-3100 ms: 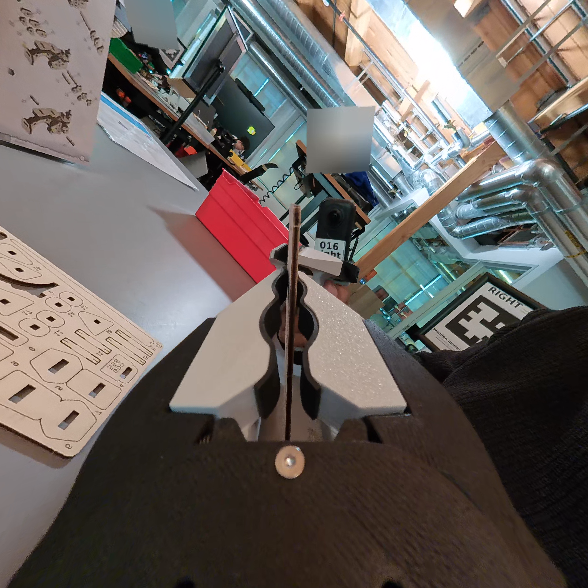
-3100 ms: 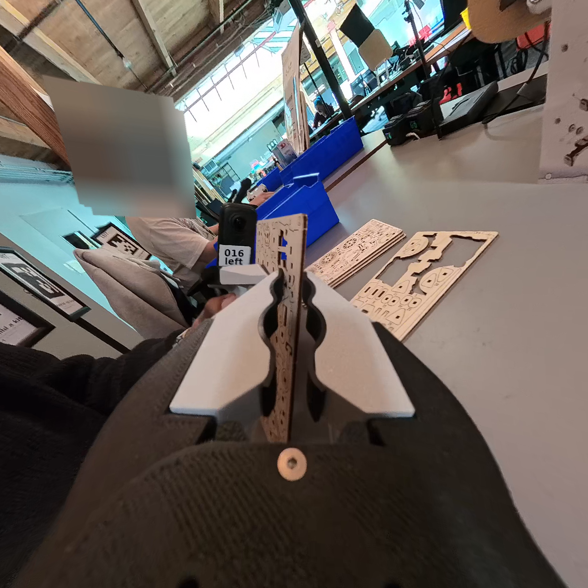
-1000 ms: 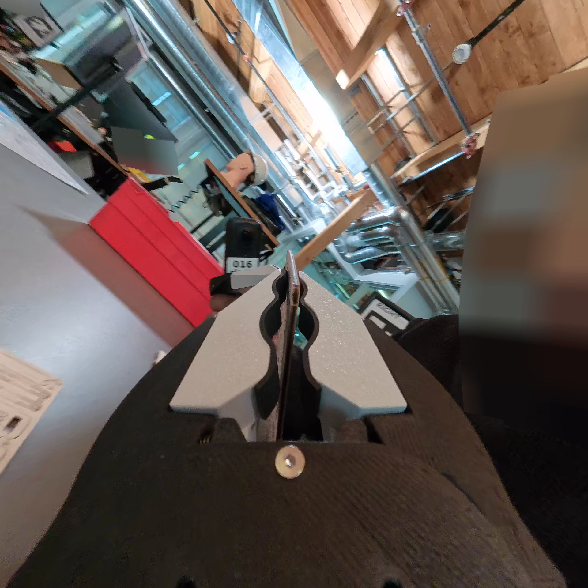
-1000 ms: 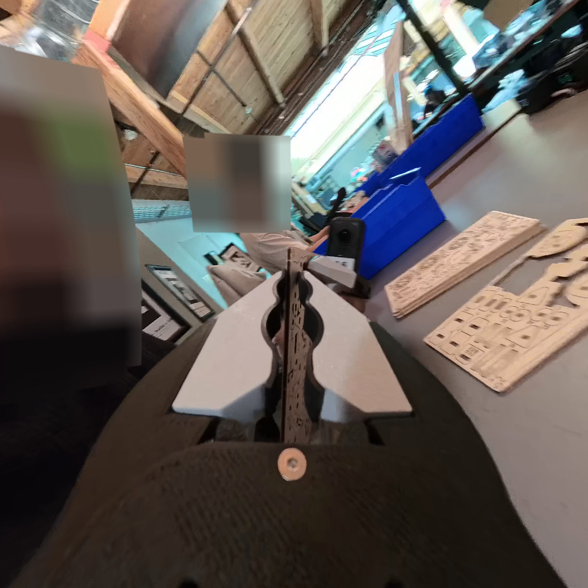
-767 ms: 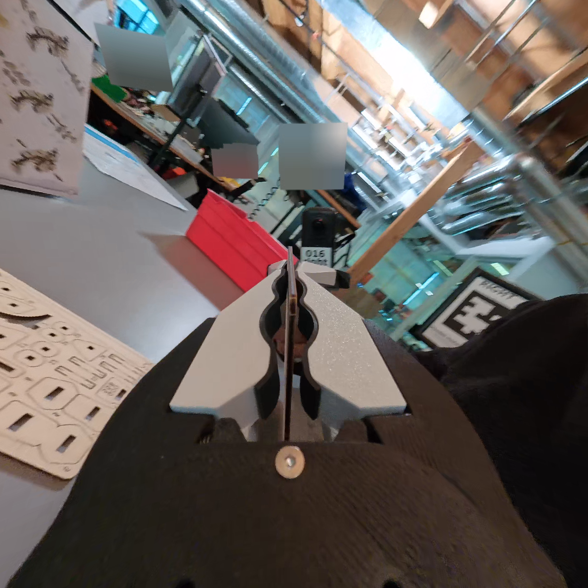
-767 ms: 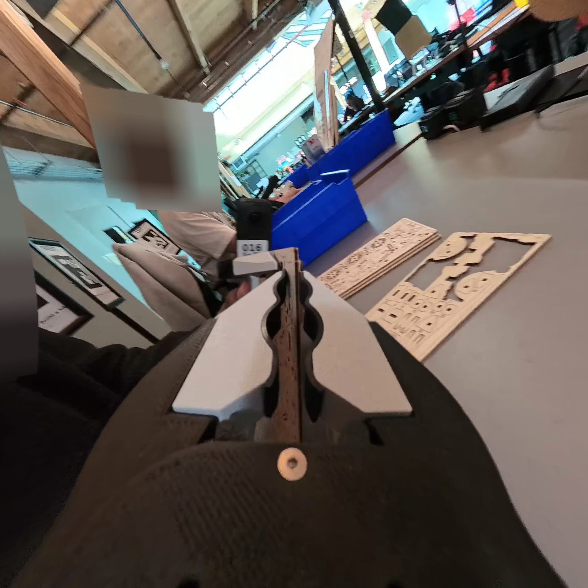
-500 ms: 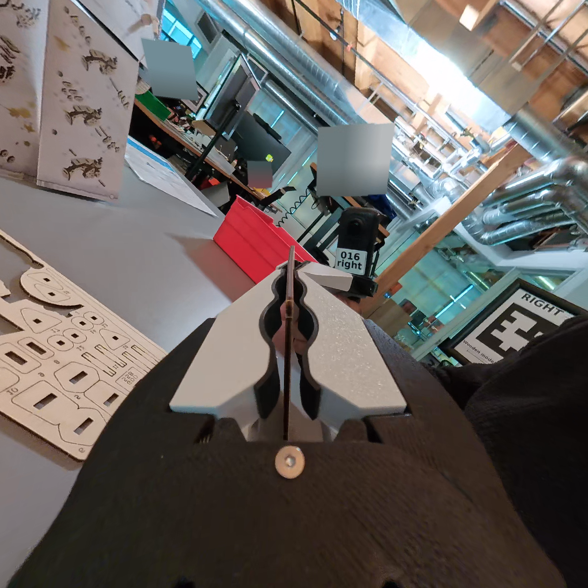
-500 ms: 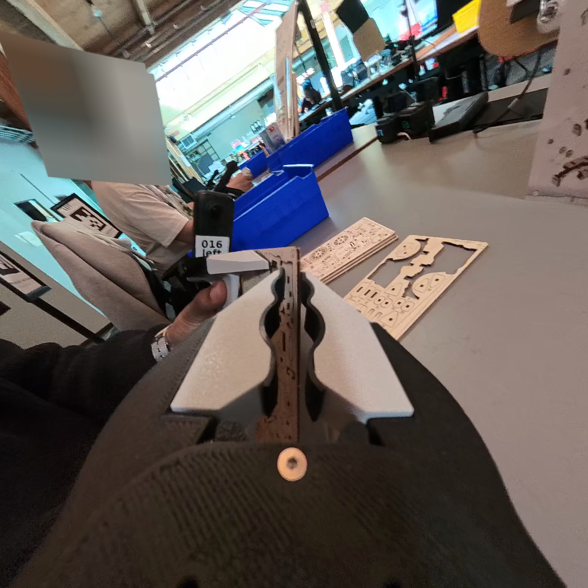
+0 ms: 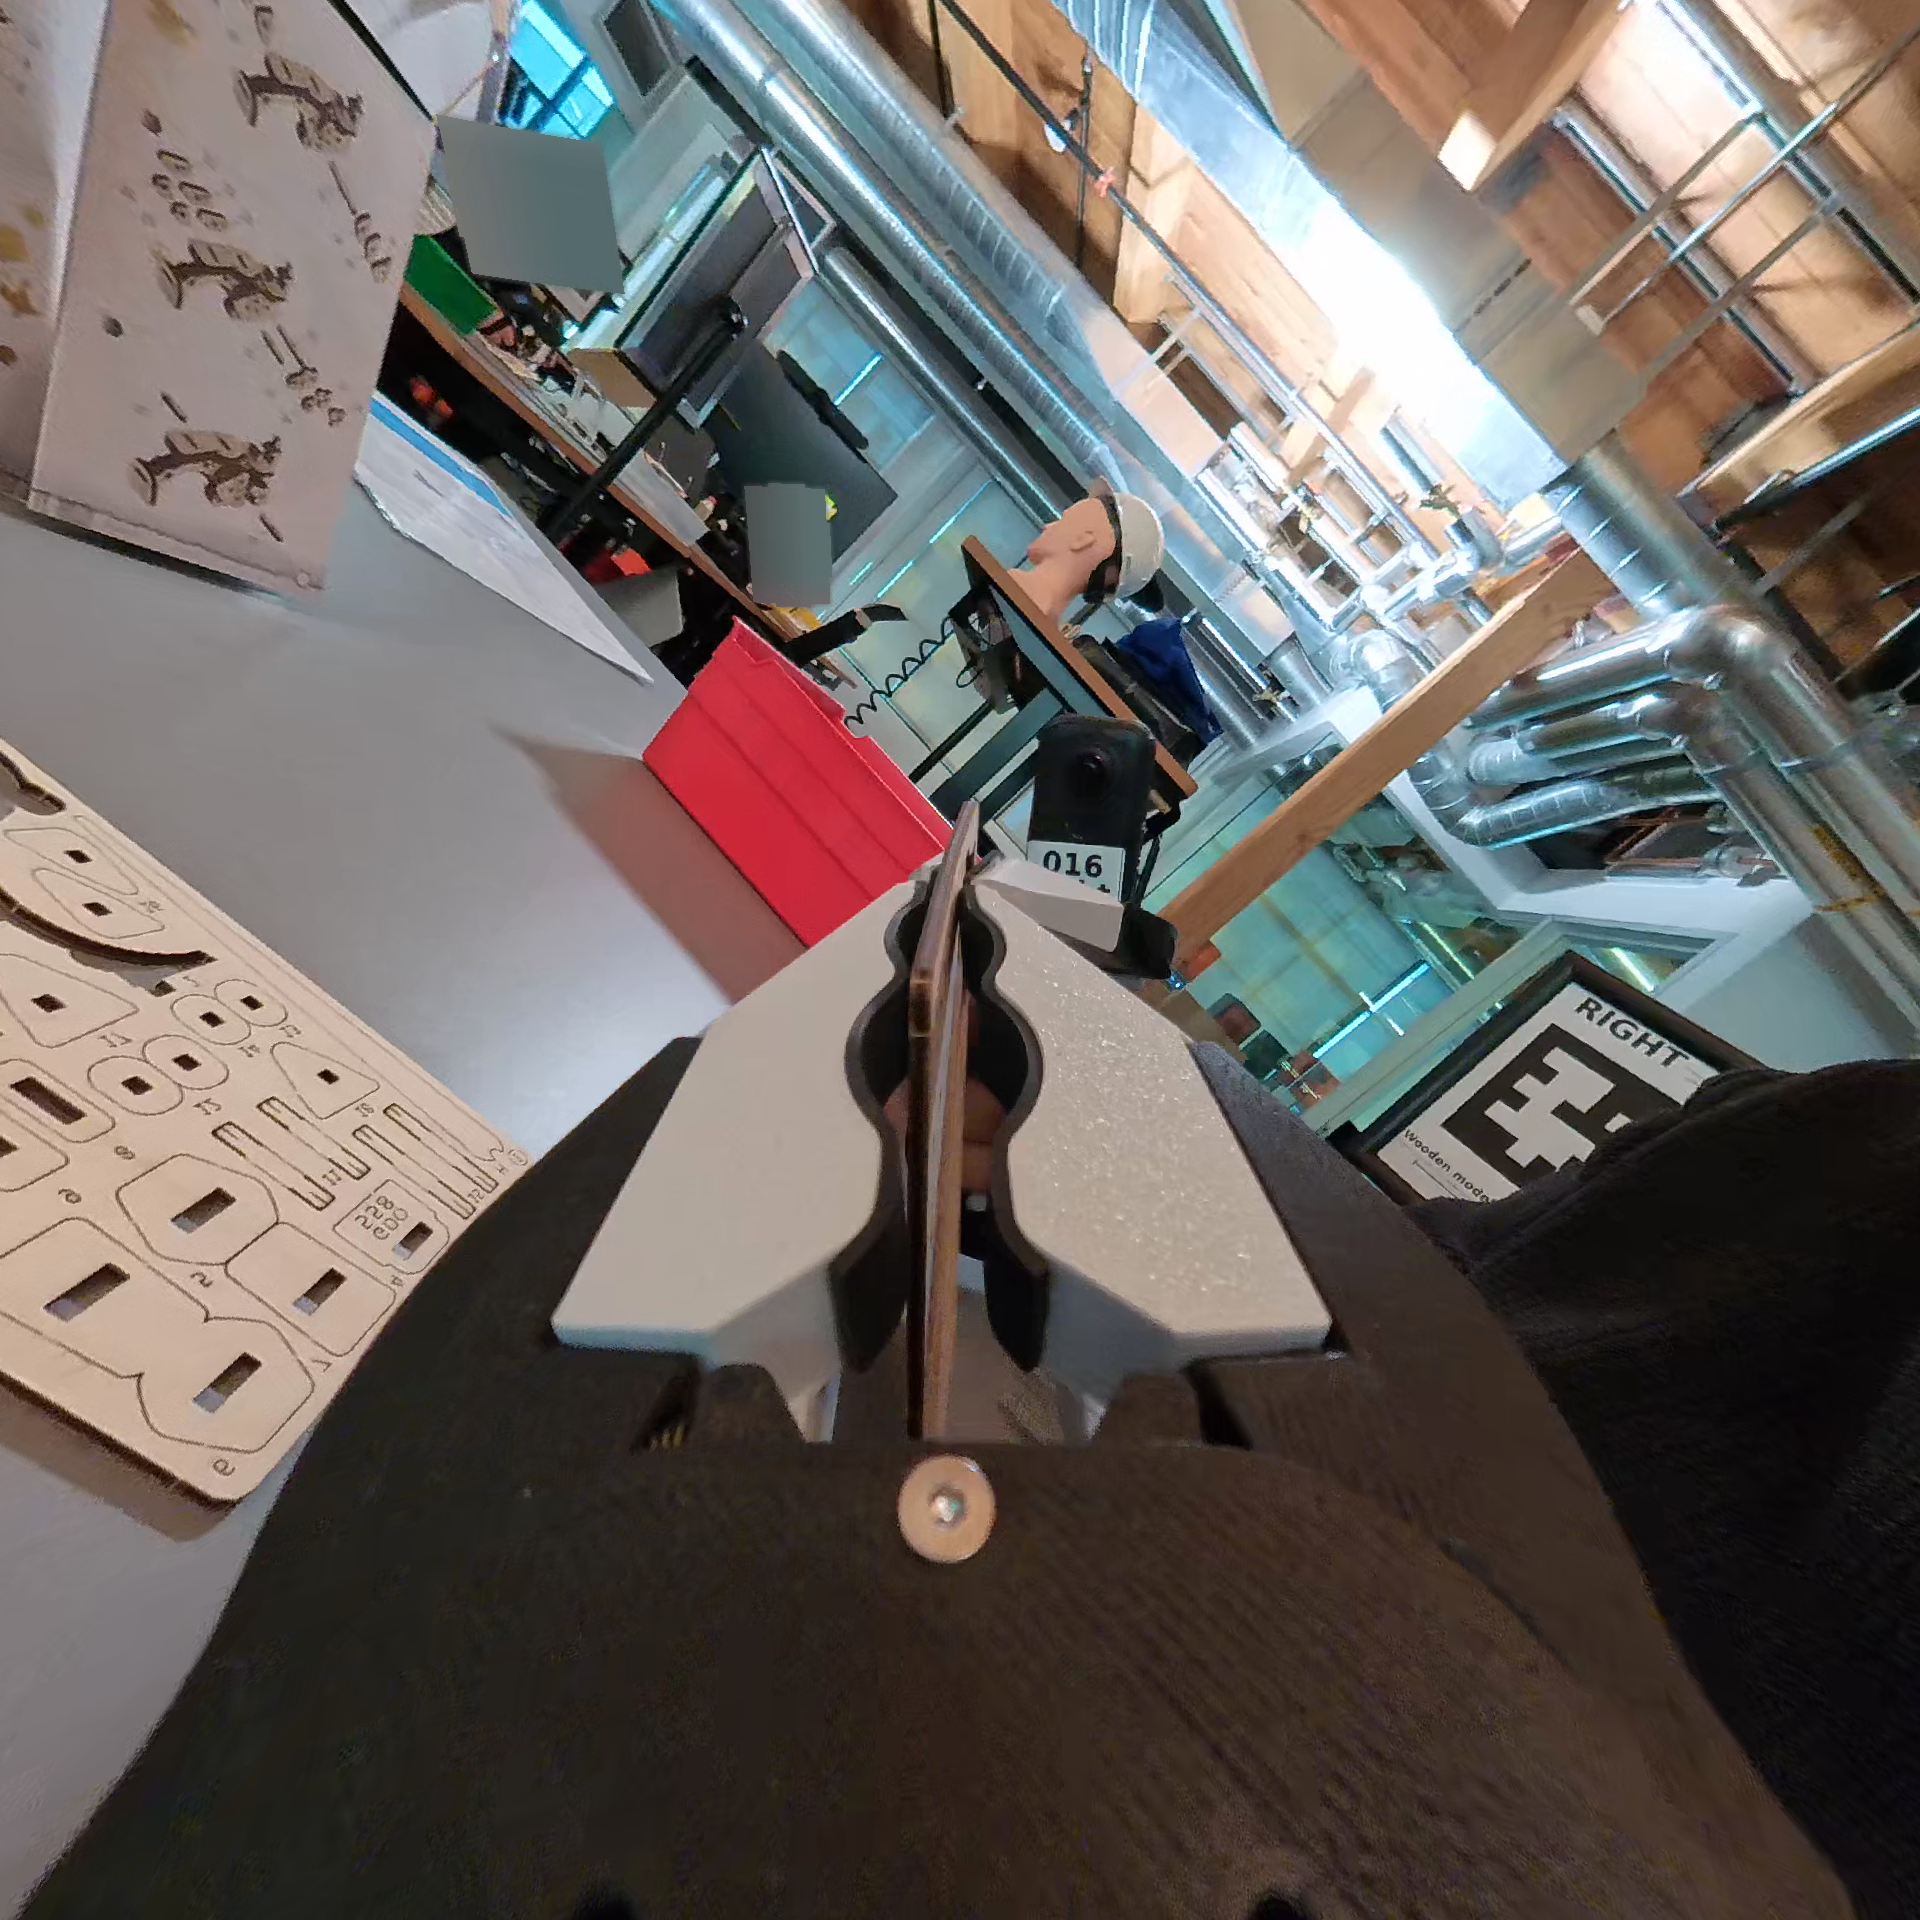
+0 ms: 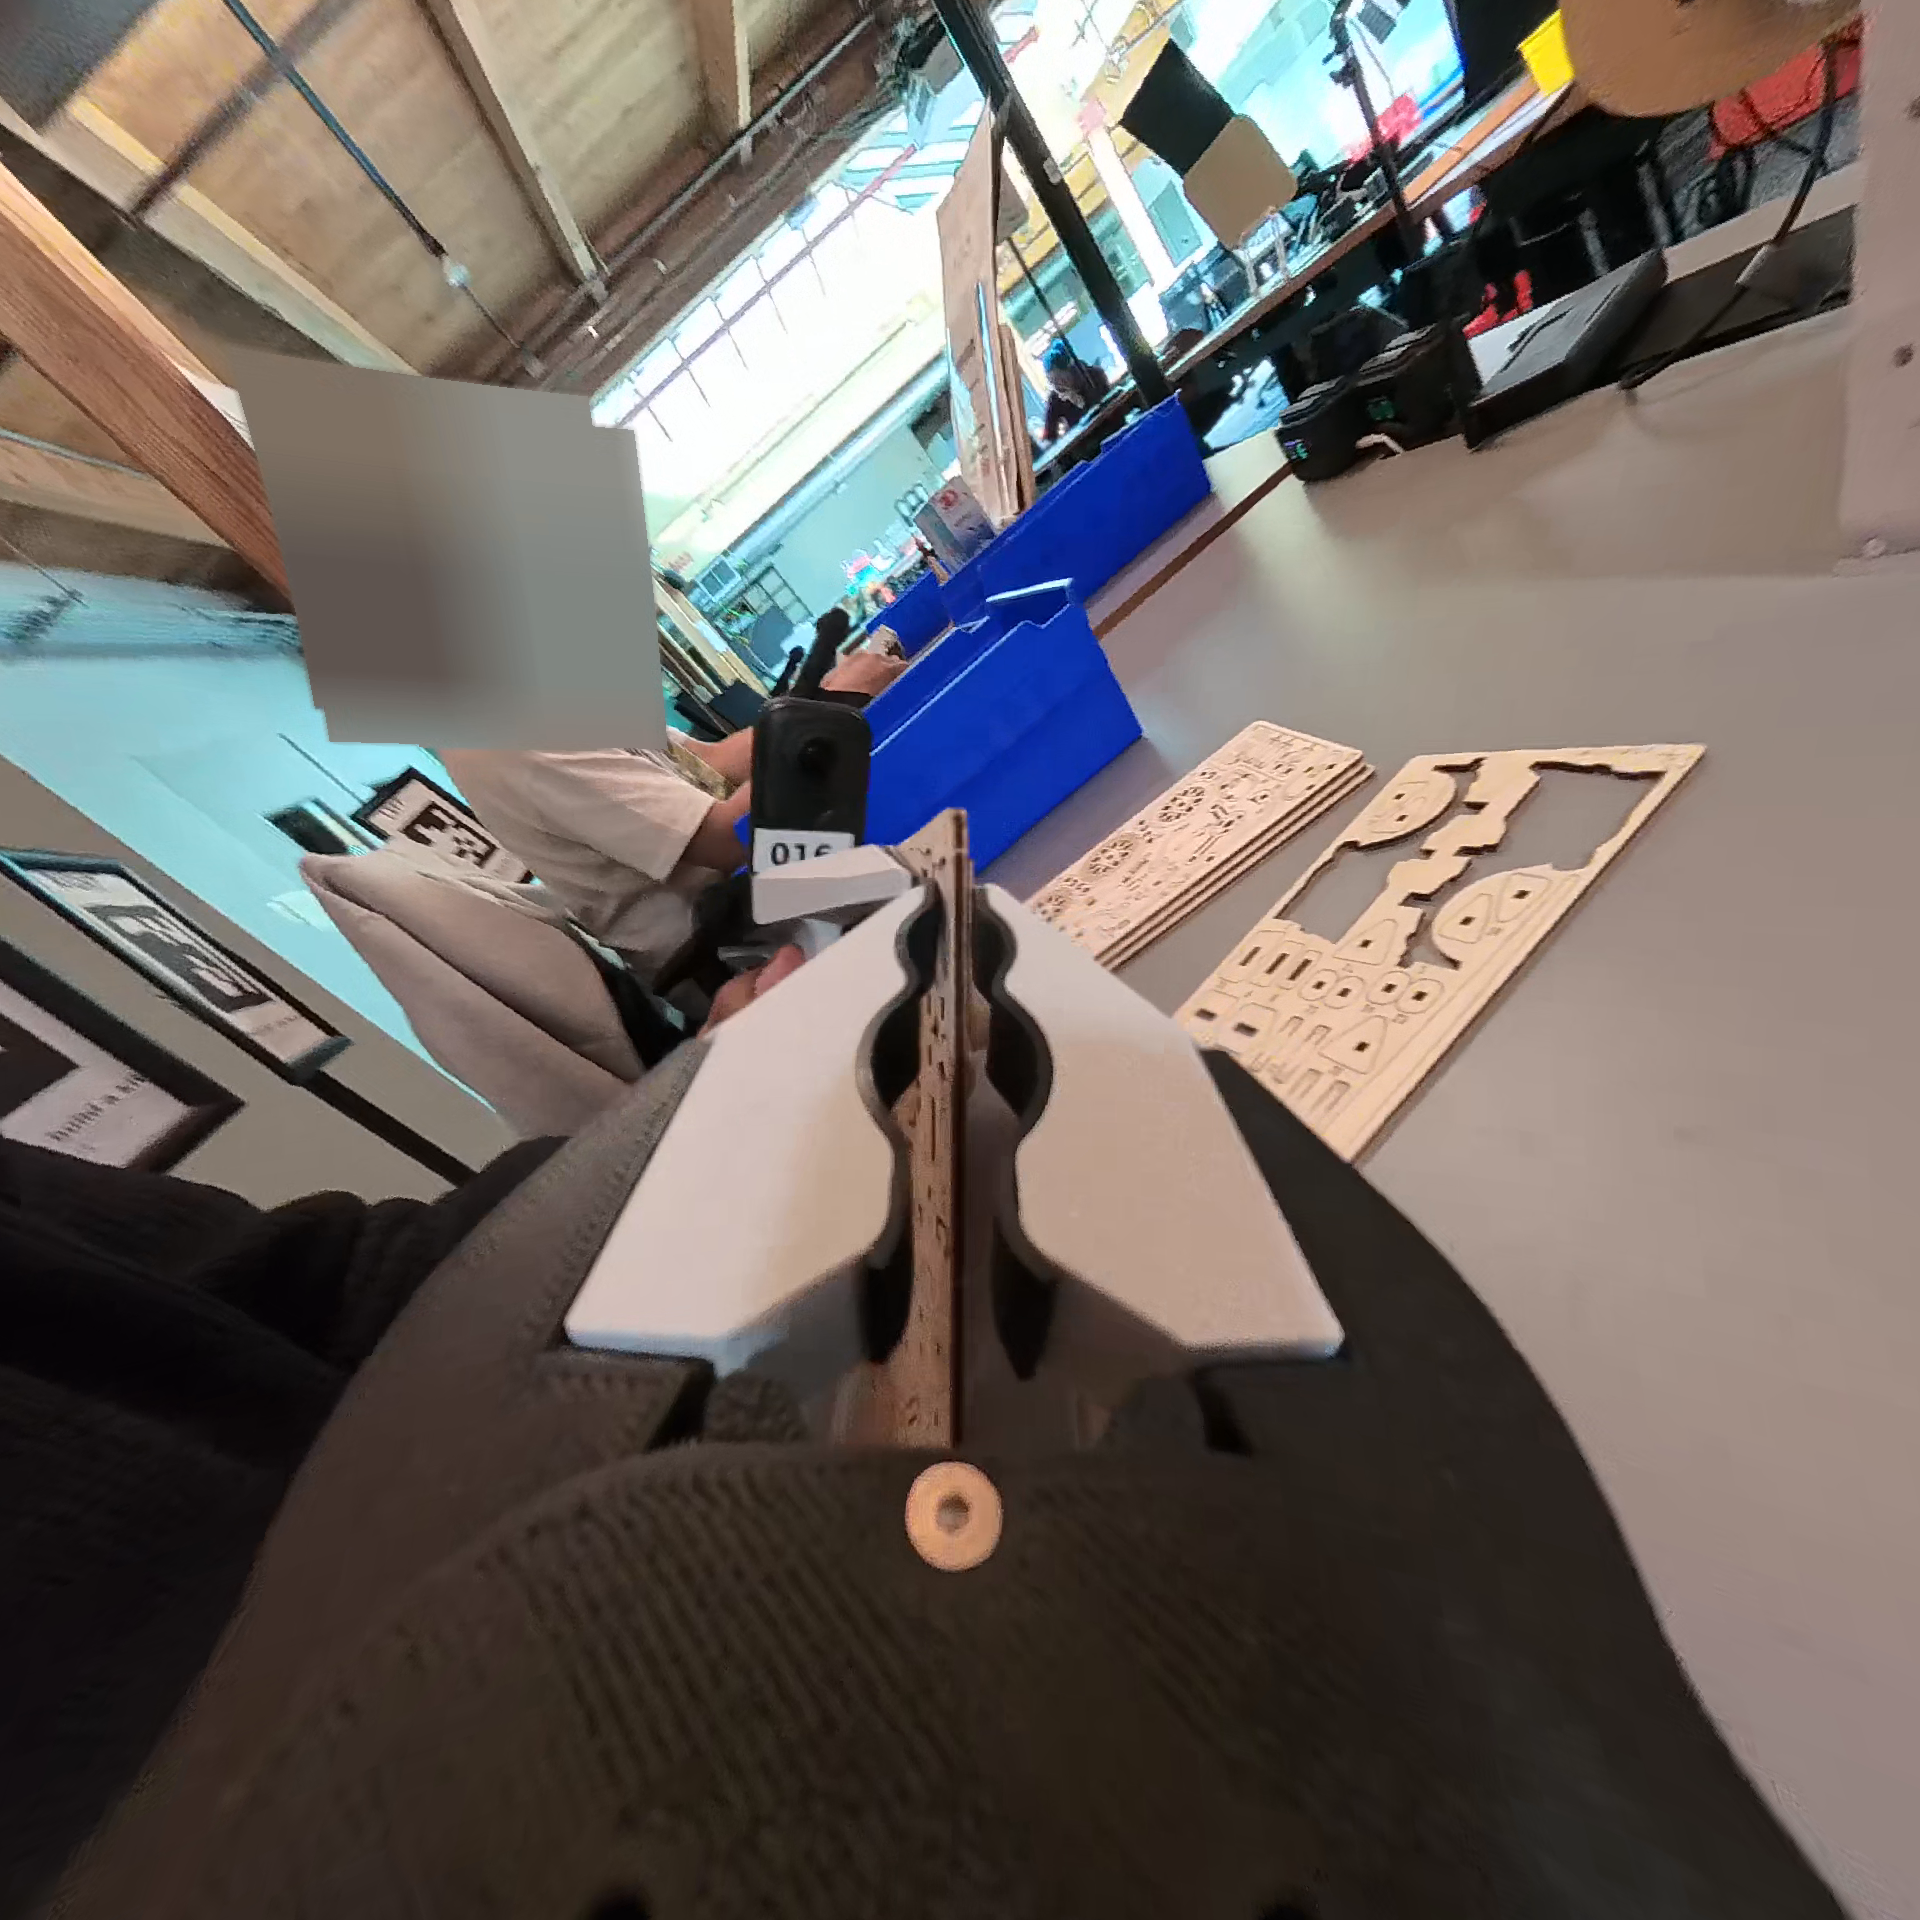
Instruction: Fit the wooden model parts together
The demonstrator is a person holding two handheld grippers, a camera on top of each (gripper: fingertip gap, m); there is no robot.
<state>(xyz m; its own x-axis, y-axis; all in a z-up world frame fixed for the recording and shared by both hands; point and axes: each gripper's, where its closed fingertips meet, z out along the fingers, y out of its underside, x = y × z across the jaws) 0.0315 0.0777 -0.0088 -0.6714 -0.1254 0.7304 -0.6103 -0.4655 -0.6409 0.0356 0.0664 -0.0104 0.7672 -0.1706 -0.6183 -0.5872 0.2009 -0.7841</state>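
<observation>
Both grippers hold one thin laser-cut wooden sheet edge-on, in the air above the grey table. In the left wrist view my left gripper (image 9: 951, 894) is shut on the sheet (image 9: 940, 1122), seen as a dark thin edge; the right gripper (image 9: 1081, 894) shows just beyond its tips. In the right wrist view my right gripper (image 10: 948, 899) is shut on the same sheet (image 10: 935, 1143), whose cut-out face shows; the left gripper (image 10: 821, 883) grips its far end.
A partly emptied parts sheet (image 9: 156, 1164) lies flat on the table (image 9: 312, 779), also in the right wrist view (image 10: 1434, 935), beside a stack of uncut sheets (image 10: 1205, 842). A red bin (image 9: 790, 800), blue bins (image 10: 997, 717) and an instruction sheet (image 9: 208, 260) stand farther off. Less than 4 cm separates the two grippers' tips.
Both grippers swung upward with the sheet about a second ago, then came back down toward the table. The grip on the sheet is unchanged.
</observation>
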